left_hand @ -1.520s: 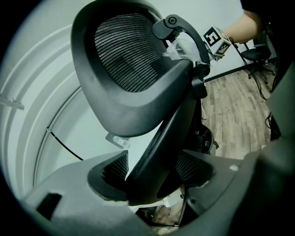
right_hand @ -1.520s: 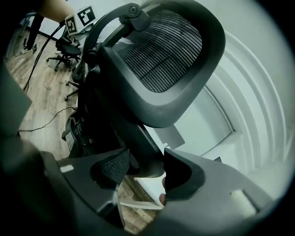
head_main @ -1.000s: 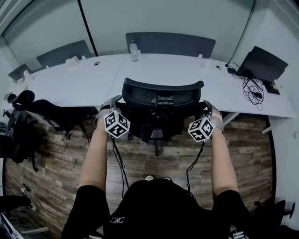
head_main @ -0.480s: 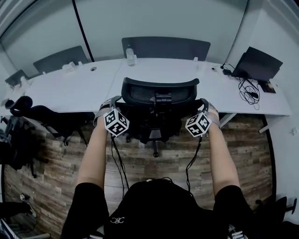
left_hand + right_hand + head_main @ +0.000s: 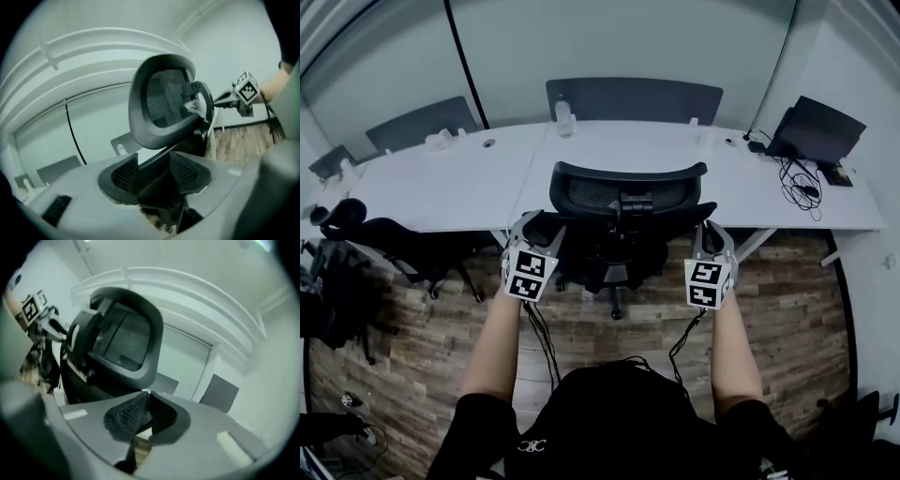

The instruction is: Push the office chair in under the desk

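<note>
The black mesh-back office chair [image 5: 628,192] stands with its seat partly under the white desk [image 5: 441,178]. My left gripper [image 5: 538,225] is at the chair's left armrest. In the left gripper view a dark armrest bar runs between the closing jaws of the left gripper [image 5: 154,169] and fills the gap, with the chair back [image 5: 164,98] above. My right gripper [image 5: 705,232] sits just behind the right armrest. Its jaws are closing: in the right gripper view the pads of the right gripper [image 5: 147,403] almost meet with nothing between them, and the chair back [image 5: 124,341] rises to the left.
A water bottle [image 5: 563,116] stands at the desk's far edge, with grey partition panels [image 5: 633,94] behind it. A laptop [image 5: 820,127] and cables [image 5: 802,178] lie at the right end. Another black chair [image 5: 384,230] is tucked in at the left. The floor is wood plank.
Both grippers have drawn back toward me and lower in the view, and their marker cubes have turned. The chair stays at the desk.
</note>
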